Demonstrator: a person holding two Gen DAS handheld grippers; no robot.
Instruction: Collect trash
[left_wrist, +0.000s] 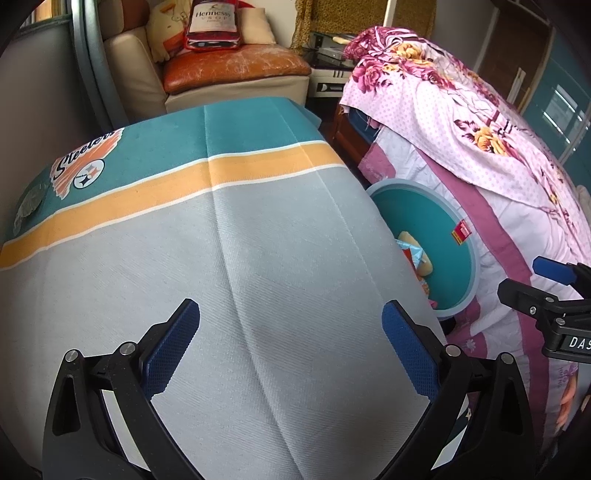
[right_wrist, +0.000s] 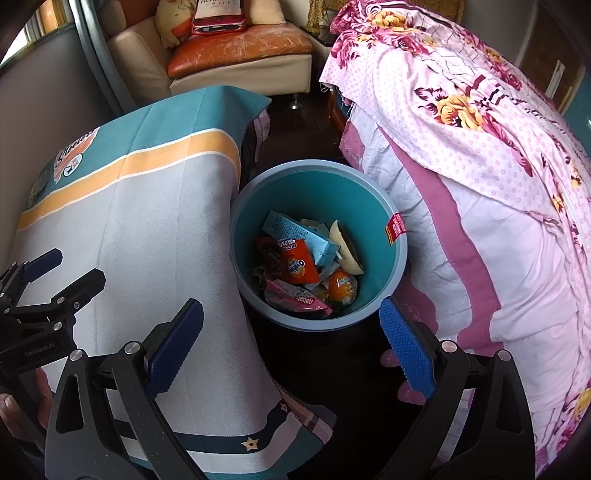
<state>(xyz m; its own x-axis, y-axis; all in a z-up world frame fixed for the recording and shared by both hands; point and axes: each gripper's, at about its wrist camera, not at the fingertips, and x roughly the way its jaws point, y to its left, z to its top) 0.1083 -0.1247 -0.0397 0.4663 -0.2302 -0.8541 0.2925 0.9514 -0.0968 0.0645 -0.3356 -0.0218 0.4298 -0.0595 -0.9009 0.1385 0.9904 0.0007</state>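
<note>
Wrist views: both grippers wide, empty.

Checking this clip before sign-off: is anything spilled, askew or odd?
Nothing stands out. The trash, such as the orange snack wrapper, lies inside the upright teal plastic bin; none shows on the grey cloth-covered table. Both tools hang open and empty.

Left wrist view close above the cloth-covered table, facing the sofa, right wrist view higher (looking down) over the bin, both sharing table, bin, bed
</note>
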